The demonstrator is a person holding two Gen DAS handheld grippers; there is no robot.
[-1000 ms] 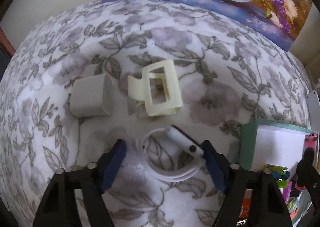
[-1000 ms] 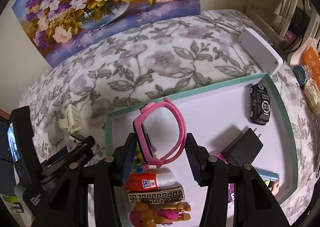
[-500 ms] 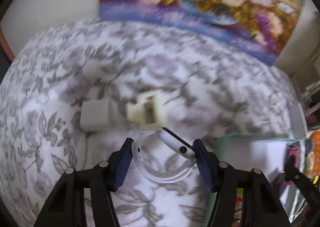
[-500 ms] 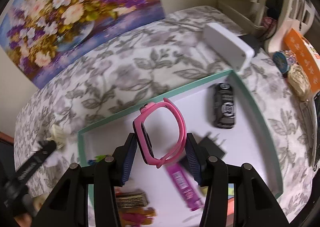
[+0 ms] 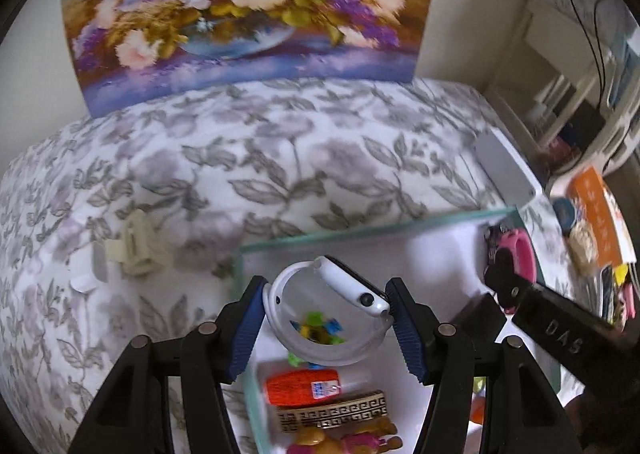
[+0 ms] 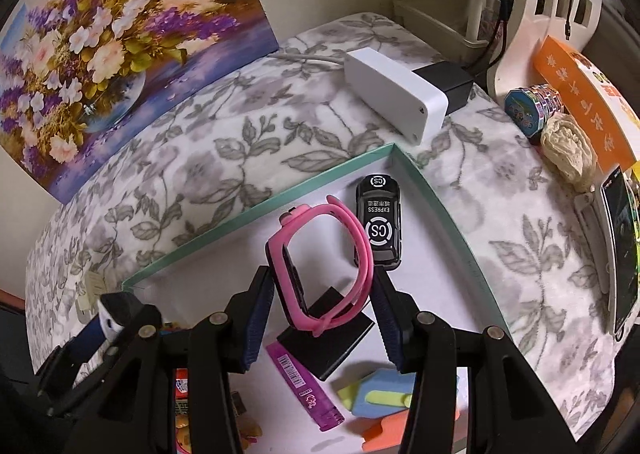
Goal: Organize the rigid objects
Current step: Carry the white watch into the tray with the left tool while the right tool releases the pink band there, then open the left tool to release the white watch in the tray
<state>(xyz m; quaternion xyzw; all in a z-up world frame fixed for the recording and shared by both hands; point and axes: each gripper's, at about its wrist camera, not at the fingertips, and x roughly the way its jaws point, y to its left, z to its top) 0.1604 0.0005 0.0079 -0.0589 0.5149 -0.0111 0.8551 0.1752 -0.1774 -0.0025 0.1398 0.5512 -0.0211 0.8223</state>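
Now over the tray (image 5: 360,232): my left claw (image 5: 326,328) pinches a white watch (image 5: 348,286), my right claw (image 6: 324,306) a pink watch (image 6: 320,254).
Both seem light with springy bands; I grip across the loops, and the stiff cases would probably hold firmer.

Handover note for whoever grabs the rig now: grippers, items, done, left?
Left gripper: shut on the white watch, held above the tray.
Right gripper: shut on the pink watch, also above the tray.
Done: toy car, black charger, purple lighter and glue bottle lie in the tray.
Left: put both watches down; the cream clip and the small white piece beside it lie on the blanket.
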